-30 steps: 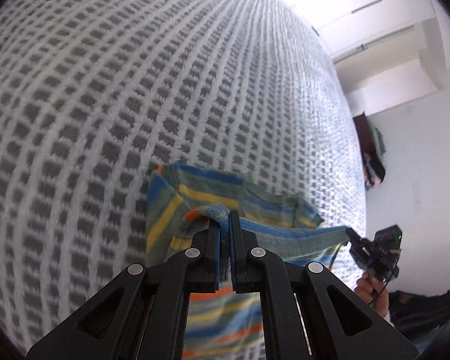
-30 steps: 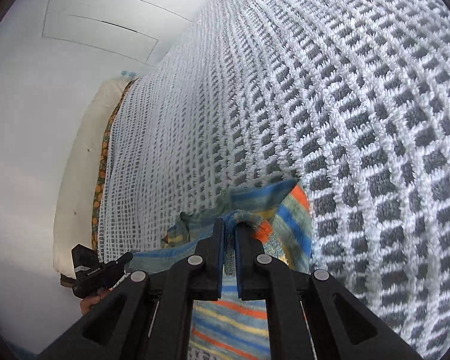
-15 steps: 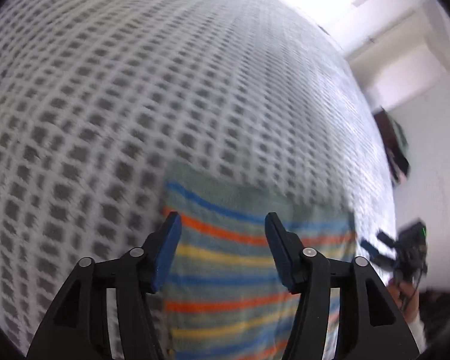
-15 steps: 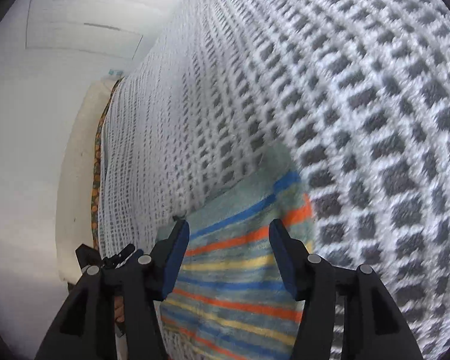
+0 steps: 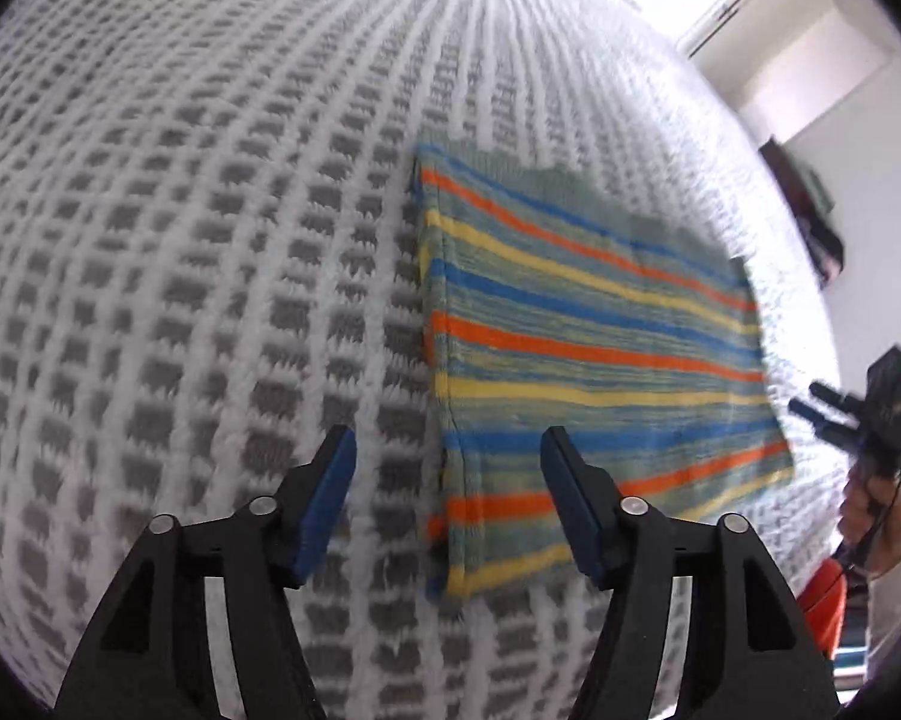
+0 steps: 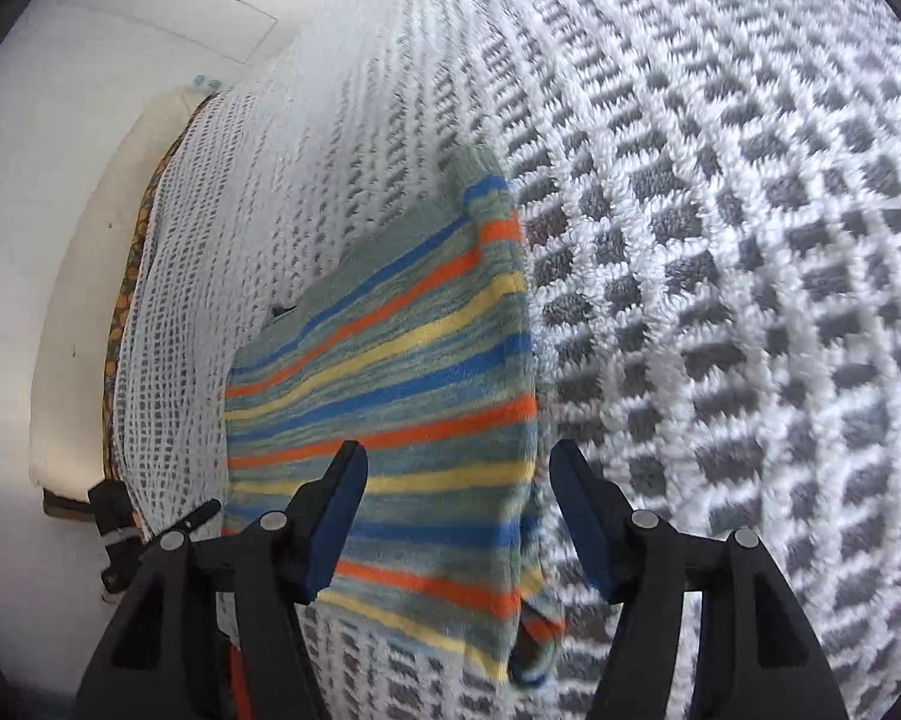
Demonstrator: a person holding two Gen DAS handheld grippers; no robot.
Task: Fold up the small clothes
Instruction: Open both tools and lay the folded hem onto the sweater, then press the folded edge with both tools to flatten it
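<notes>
**A:** Hovering, both of them. Your left gripper [image 5: 447, 459] is spread wide, nothing between the pads, sitting above the near-left edge of the striped garment [image 5: 582, 342]. Your right gripper [image 6: 456, 480] is spread too, empty, over the near-right edge.

**B:** Where's the garment itself?

**A:** Flat on the white-and-grey blanket [image 5: 180, 240], folded into a rough rectangle, stripes running across. From the left wrist view the near-left side shows stacked layers. From the right wrist view the near-right corner [image 6: 534, 648] is bunched and curling off the fold.

**B:** So what goes wrong?

**A:** If you close on that bunched corner you'll likely catch one layer only and peel the fold open. Judgement, not seen. Also the blanket is nubby and loose-woven; pinch too low and you may grab blanket with the cloth, dragging both.

**B:** Anything else?

**A:** Bed edge is near on the left in the right wrist view. Pull the cloth that way and it could slide off. Can't tell how many layers are underneath.
</notes>
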